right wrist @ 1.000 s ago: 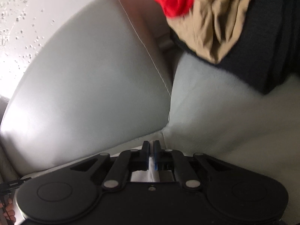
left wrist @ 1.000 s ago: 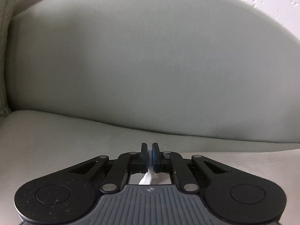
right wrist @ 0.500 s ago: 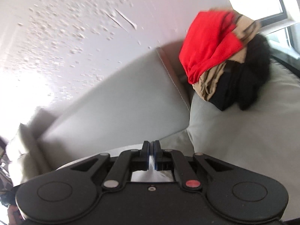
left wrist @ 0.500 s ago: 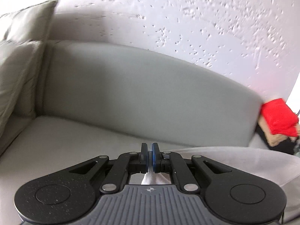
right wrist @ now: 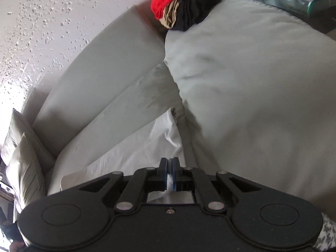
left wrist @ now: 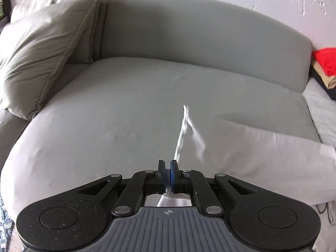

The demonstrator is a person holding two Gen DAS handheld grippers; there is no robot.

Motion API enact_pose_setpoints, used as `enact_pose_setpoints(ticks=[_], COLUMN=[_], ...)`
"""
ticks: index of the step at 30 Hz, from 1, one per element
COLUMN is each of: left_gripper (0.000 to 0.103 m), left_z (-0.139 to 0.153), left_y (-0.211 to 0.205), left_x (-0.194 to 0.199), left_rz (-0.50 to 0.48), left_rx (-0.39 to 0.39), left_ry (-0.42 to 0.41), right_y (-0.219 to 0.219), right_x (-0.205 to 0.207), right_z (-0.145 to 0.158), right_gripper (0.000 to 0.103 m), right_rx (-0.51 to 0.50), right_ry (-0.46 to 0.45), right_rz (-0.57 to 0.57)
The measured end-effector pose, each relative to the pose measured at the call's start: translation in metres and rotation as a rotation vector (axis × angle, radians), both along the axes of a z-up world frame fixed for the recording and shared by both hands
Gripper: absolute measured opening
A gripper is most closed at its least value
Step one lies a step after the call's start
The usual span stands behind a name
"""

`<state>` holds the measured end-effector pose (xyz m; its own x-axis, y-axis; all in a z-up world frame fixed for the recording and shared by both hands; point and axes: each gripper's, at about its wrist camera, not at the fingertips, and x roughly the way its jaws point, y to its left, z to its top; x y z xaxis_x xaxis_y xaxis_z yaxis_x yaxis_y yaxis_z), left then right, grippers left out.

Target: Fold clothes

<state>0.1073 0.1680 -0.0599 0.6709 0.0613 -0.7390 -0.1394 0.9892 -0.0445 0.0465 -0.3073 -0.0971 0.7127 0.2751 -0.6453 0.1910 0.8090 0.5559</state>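
Note:
A white garment (left wrist: 247,151) hangs stretched above the grey sofa seat (left wrist: 126,109), blurred with motion. My left gripper (left wrist: 167,169) is shut on one edge of it, and the cloth runs off to the right. In the right wrist view the same white garment (right wrist: 138,153) drapes onto the seat below. My right gripper (right wrist: 169,168) is shut on another part of its edge.
A beige cushion (left wrist: 42,56) leans at the sofa's left end. A large cushion (right wrist: 252,84) fills the right end. A pile of red, tan and black clothes (right wrist: 180,6) sits on the sofa's far right corner, red part also in the left view (left wrist: 326,59).
Both grippers have pulled back and tilted down from the backrest and wall. The seat and the white garment now show in front of them. Both stay shut on the cloth.

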Motion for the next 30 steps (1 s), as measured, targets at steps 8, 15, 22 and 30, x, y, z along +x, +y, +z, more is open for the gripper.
enact_pose_setpoints(ticks=[8,15,22,30], left_gripper=[0.004,0.019,0.037,0.039], left_z=[0.016,-0.013,0.031,-0.006], left_y=[0.007,0.002,-0.015,-0.096], left_x=[-0.04,-0.053,-0.087,-0.022], left_rz=[0.004,0.061,-0.06,-0.316], left_rx=[0.022,0.124,0.104,0.092], left_ry=[-0.014,0.096,-0.111,0.028], right_y=[0.0,0.015,0.024,0.072], right_x=[-0.026,-0.04,-0.052,0.028], right_z=[0.02,-0.002,0.029,-0.012], right_gripper=[0.004,0.011,0.036,0.025], right_rx=[-0.021,-0.131,-0.085,-0.043], right_ry=[-0.06,0.063,0.002,0.186], right_rz=[0.015,0.07,0.152,0.257])
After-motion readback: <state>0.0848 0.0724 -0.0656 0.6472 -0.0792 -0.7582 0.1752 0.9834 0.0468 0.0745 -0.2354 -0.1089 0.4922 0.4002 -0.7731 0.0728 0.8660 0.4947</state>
